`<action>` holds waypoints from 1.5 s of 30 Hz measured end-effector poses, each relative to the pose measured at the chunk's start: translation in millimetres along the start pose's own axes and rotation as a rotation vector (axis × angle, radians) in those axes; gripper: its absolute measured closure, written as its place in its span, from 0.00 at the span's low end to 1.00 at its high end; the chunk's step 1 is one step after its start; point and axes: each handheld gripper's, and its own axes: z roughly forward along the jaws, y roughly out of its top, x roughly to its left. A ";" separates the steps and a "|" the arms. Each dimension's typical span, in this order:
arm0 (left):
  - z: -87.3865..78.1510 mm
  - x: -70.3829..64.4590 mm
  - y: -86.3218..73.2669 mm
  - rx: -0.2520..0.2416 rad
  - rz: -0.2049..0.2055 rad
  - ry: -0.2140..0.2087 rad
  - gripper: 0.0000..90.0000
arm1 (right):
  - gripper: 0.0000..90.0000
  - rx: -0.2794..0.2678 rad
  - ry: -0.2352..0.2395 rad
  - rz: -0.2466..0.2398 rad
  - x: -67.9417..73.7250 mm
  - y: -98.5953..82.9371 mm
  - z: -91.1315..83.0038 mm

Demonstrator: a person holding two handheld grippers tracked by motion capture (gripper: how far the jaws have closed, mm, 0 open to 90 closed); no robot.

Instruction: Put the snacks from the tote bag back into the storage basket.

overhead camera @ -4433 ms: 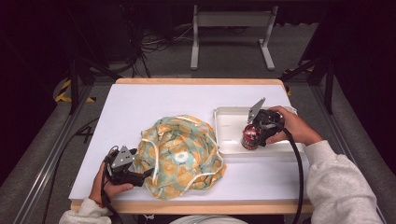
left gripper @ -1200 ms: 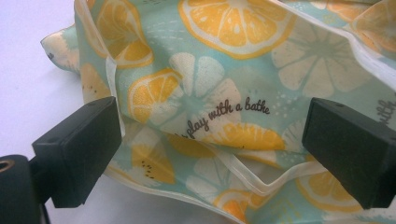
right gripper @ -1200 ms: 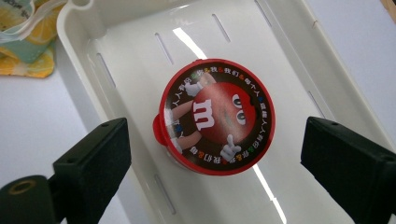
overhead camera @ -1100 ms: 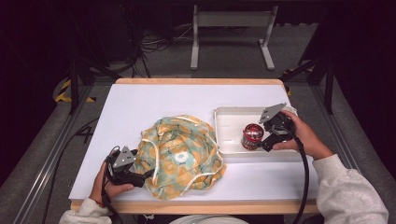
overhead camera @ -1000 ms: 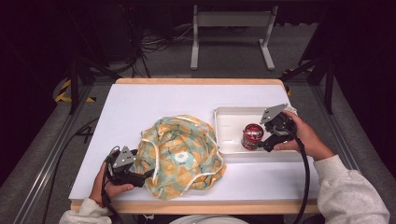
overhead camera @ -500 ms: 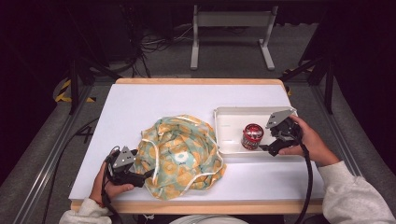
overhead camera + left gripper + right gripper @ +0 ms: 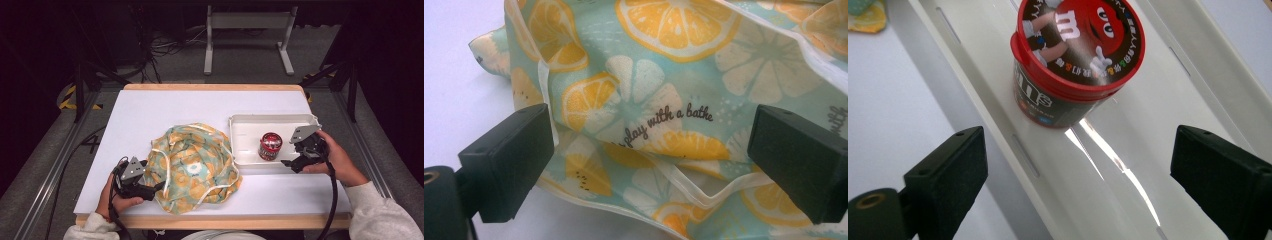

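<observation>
A crumpled teal cloth bag [image 7: 192, 167] printed with orange slices, with white straps, lies at the table's front middle. My left gripper [image 7: 152, 183] rests at its left edge. Its jaws stand open with the bag's fabric [image 7: 659, 115] lying between them. A dark candy tub [image 7: 270, 146] with a red lid stands upright in a white tray [image 7: 247, 137] at the right. My right gripper [image 7: 294, 153] is open just right of the tub and apart from it. In the right gripper view, the tub [image 7: 1075, 60] stands ahead of the jaws on the tray floor [image 7: 1148, 125].
The white tabletop [image 7: 165, 107] has a wooden edge at front and back. Behind the table, on the grey floor, are a metal stand [image 7: 247, 30] and cables. A rail [image 7: 365, 150] runs along the right side.
My right gripper held the tub over the tray, then let it go and drew back to the right. The tub now stands alone in the tray. The left gripper and the bag have not moved.
</observation>
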 end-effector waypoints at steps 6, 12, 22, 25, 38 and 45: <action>0.1 0.3 -0.2 0.000 0.002 0.003 0.06 | 0.10 0.007 -0.026 0.011 3.0 -9.0 1.0; 0.1 -0.2 -0.3 -0.001 -0.003 0.004 0.06 | 0.09 -0.014 -0.043 0.024 5.5 -15.5 -0.6; 0.2 -0.1 -0.5 0.004 0.003 0.004 0.06 | 0.08 -0.056 -0.055 0.047 10.8 -36.3 -2.1; 0.2 -0.1 -0.7 0.005 0.003 0.004 0.06 | 0.08 -0.090 -0.052 0.068 12.6 -43.7 -4.4; 0.5 -0.6 -0.7 0.010 -0.002 0.004 0.06 | 0.08 -0.165 -0.099 0.122 22.0 -75.8 -10.1; 0.5 -0.9 -0.5 0.009 -0.003 0.005 0.06 | 0.08 -0.218 -0.154 0.146 29.5 -88.4 -12.8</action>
